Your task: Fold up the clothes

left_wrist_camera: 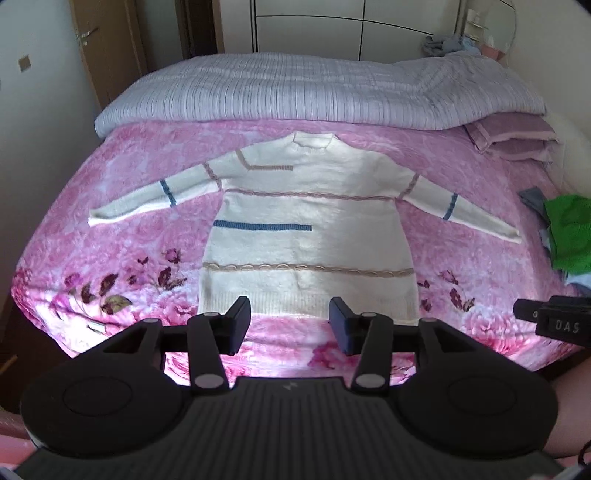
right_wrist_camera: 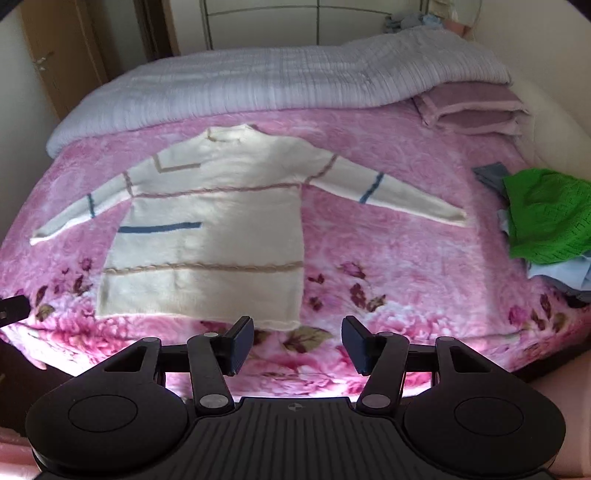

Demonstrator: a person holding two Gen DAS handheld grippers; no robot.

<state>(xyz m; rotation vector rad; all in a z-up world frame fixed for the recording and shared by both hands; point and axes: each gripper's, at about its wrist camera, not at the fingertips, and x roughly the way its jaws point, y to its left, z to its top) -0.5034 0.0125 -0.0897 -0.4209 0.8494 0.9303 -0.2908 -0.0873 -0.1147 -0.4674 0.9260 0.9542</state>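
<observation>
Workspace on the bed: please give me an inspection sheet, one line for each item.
Surface: pink floral blanket covers the bed.
Job's things: white sweater lies flat, both sleeves spread out, collar toward the far end, not yet folded.
Clutter: green garment on a heap of clothes at the right edge; folded mauve blanket and lilac quilt at the far end.
Grippers: left tool open and empty above the hem; right tool open and empty.
Cables: nothing seen.
Surroundings: wooden door at the left, white wardrobe behind.
</observation>
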